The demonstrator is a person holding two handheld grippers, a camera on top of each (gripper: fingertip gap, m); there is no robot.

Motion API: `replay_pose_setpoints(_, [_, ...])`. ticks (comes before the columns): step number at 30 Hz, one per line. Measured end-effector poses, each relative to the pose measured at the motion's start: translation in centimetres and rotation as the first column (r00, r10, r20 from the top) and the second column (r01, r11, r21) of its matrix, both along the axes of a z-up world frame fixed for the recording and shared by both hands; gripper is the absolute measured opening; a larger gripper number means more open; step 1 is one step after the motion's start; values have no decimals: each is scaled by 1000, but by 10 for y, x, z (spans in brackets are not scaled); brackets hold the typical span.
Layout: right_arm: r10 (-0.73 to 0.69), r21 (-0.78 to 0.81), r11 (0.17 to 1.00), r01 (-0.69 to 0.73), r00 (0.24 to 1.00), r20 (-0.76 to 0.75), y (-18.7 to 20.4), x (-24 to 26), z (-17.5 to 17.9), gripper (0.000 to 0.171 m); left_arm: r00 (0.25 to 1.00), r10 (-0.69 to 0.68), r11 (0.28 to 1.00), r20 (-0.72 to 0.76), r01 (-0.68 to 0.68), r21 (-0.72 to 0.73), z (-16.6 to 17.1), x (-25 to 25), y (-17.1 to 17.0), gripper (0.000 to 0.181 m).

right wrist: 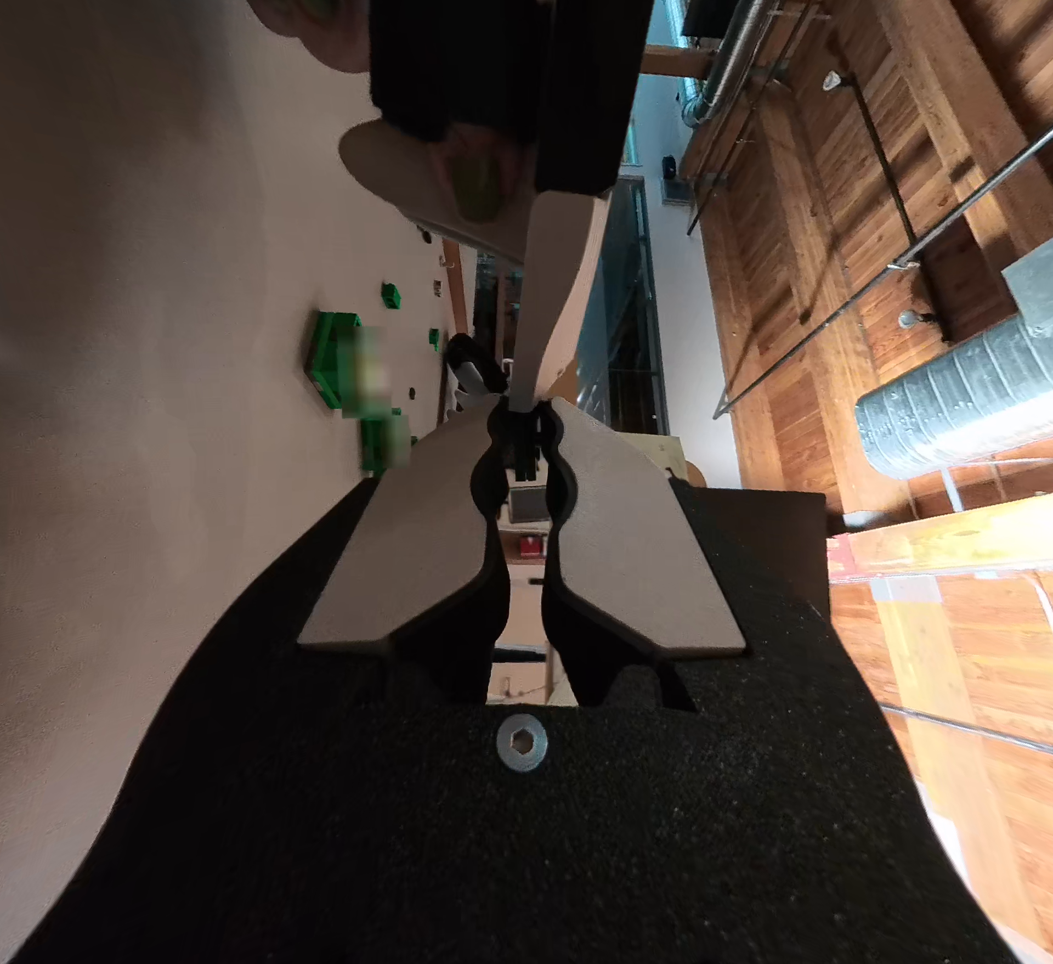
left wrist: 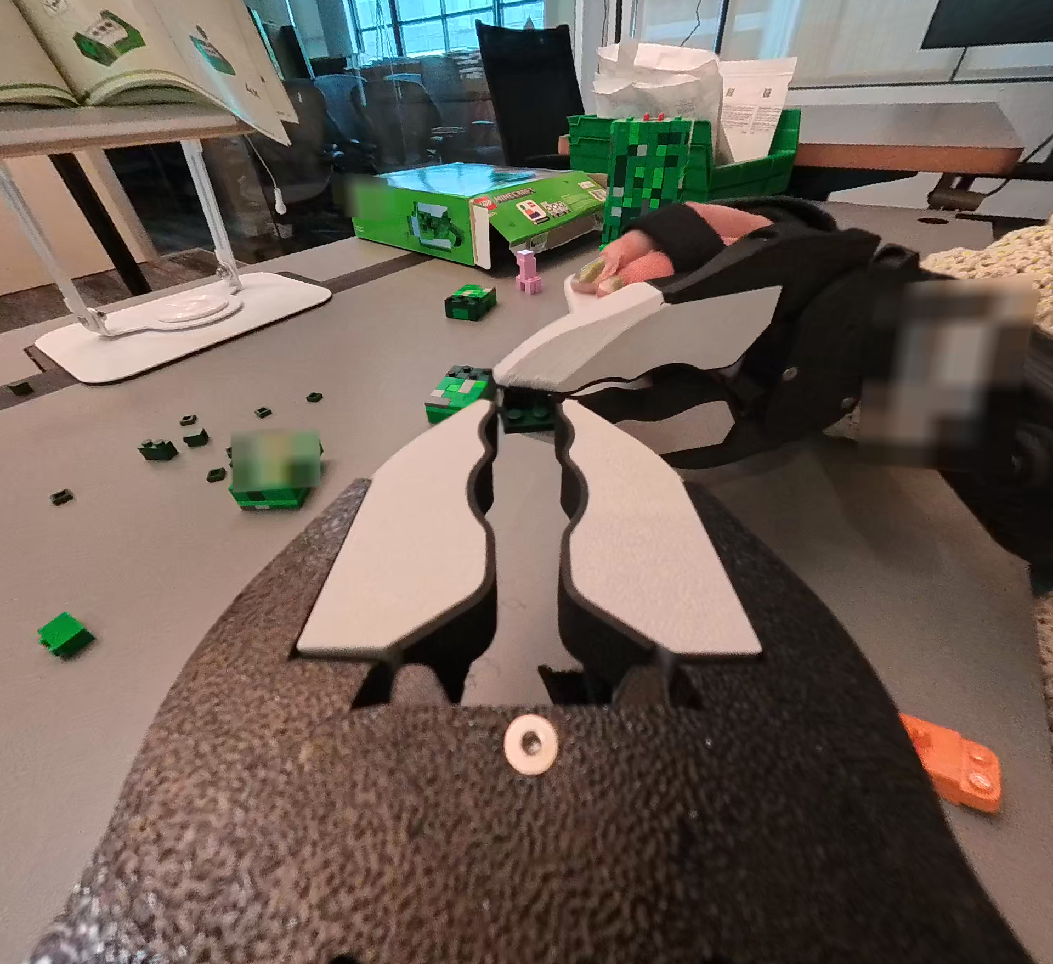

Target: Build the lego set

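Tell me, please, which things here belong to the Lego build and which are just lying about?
In use: dark green piece, left gripper, right gripper, instruction booklet, loose green bricks.
Lying about: set box, pink figure, orange part, white bags.

The left tongs (left wrist: 527, 415) are pinching a brick (left wrist: 527, 418) above the counter (left wrist: 171, 566), and the right tongs (left wrist: 501, 381) are coming in from the right, tips meeting the same brick. A small build (left wrist: 458, 395) is sitting just left of the brick. Loose bricks (left wrist: 194, 438) are lying farther left. A book stand (left wrist: 171, 321) is standing at the far left, a book (left wrist: 114, 24) lying open on it. A box (left wrist: 473, 210) is lying behind, with a tall figure (left wrist: 647, 178) standing to its right, in front of a bin (left wrist: 746, 173).
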State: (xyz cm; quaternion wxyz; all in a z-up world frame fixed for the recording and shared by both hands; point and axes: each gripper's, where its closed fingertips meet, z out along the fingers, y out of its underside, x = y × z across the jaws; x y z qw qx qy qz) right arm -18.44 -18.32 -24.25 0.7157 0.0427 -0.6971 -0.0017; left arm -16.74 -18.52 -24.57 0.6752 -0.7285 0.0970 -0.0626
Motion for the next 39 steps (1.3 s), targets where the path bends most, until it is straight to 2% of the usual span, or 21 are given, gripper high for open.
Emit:
replay_pose_setpoints(14, [-27, 48, 998, 27, 1000, -12, -1, -3, -1, 9, 1000, -2, 1000, 8, 2, -22, -3, -1, 0, 16])
replay_pose_setpoints(17, [-38, 68, 997, 39, 999, -23, 2, -4, -2, 9, 1000, 1, 1000, -21, -1, -30, -5, 1, 1, 23])
replay_pose_setpoints(20, [-39, 87, 995, 41, 999, -34, 1, -4, -3, 9, 999, 20, 999, -33, -21, -38, -6, -2, 1, 18])
replay_pose_setpoints(30, [-35, 27, 999, 35, 999, -21, 1, -5, -5, 9, 1000, 5, 999, 10, -4, -51, -7, -4, 1, 15])
replay_pose_setpoints(39, [-75, -59, 995, 77, 996, 38, 17, -2, -10, 32, 999, -21, 1000, 27, 21, -20, -3, -3, -2, 15])
